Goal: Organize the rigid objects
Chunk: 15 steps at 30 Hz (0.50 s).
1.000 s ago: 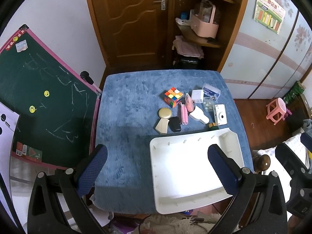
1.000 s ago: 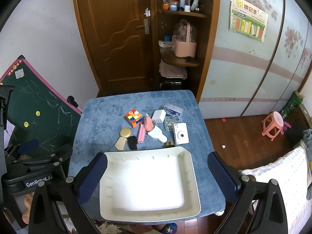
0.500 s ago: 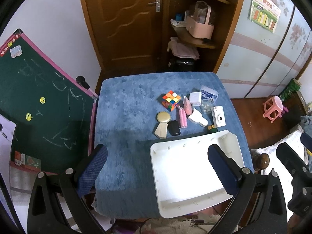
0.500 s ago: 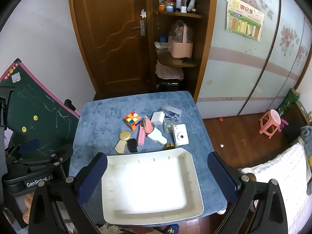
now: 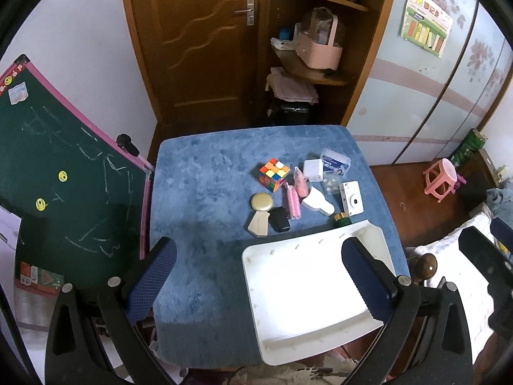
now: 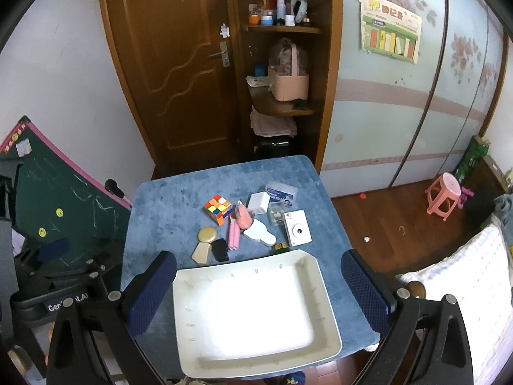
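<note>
Both tongs have risen and drawn back since a second ago, so the desk (image 6: 160, 205) now sits lower and smaller in each view. Left tongs (image 5: 256, 276) and right tongs (image 6: 258, 288) hang high above it, fingers spread wide and holding nothing, probably to survey the layout before a first pick. An empty white tray (image 6: 256, 362) lies directly below the right tongs and toward the right finger of the left tongs, close in, likely as the collecting bin. Beyond its far rim the rigid objects cluster, touching or nearly so: a puzzle cube (image 6: 218, 213), a gold compact (image 6: 206, 235), a white camera (image 6: 298, 231), a pink case (image 6: 233, 237). None is in the tray yet.
</note>
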Each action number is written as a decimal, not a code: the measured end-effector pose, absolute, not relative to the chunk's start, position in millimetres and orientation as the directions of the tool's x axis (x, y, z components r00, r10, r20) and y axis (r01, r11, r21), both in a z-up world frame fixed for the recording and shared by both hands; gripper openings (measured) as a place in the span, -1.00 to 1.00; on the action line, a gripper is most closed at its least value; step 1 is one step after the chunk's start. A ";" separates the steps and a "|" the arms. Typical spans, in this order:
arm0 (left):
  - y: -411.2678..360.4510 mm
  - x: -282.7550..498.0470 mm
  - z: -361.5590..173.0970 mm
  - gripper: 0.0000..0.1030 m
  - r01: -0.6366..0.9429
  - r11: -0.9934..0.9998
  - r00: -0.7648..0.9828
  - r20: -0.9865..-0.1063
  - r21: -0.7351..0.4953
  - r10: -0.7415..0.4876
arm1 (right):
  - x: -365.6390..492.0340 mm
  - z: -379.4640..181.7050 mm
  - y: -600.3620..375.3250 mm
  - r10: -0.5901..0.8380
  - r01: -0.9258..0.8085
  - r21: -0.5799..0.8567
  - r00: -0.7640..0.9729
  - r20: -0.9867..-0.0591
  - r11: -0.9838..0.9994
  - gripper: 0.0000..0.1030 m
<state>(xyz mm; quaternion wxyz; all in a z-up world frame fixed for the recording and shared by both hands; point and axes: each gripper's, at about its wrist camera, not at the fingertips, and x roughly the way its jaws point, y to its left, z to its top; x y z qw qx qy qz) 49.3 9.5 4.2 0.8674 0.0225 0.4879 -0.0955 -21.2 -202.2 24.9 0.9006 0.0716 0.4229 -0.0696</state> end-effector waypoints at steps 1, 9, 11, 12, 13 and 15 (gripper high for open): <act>8.6 49.4 4.0 0.99 0.191 0.980 0.507 -0.850 -0.054 -0.146 | -21.0 25.6 -203.2 -0.061 0.187 0.076 0.632 -0.772 0.979 0.99; 5.4 50.2 2.5 0.99 0.196 0.979 0.509 -0.848 -0.053 -0.148 | -21.2 28.3 -211.8 -0.054 0.195 0.095 0.644 -0.763 0.976 0.99; 3.8 51.1 1.9 0.99 0.190 0.980 0.510 -0.849 -0.049 -0.141 | -20.3 28.3 -214.4 -0.055 0.194 0.093 0.644 -0.763 0.977 0.99; 2.1 52.5 1.2 0.99 0.185 0.982 0.510 -0.850 -0.046 -0.136 | -20.2 28.0 -214.3 -0.053 0.192 0.094 0.644 -0.763 0.977 0.99; 0.6 54.1 0.2 0.99 0.180 0.983 0.508 -0.851 -0.043 -0.130 | -18.8 27.8 -215.4 -0.051 0.189 0.094 0.644 -0.763 0.978 0.99; -1.9 57.8 -1.8 0.99 0.168 0.985 0.505 -0.855 -0.038 -0.119 | -16.0 27.0 -217.9 -0.046 0.181 0.094 0.646 -0.762 0.979 0.99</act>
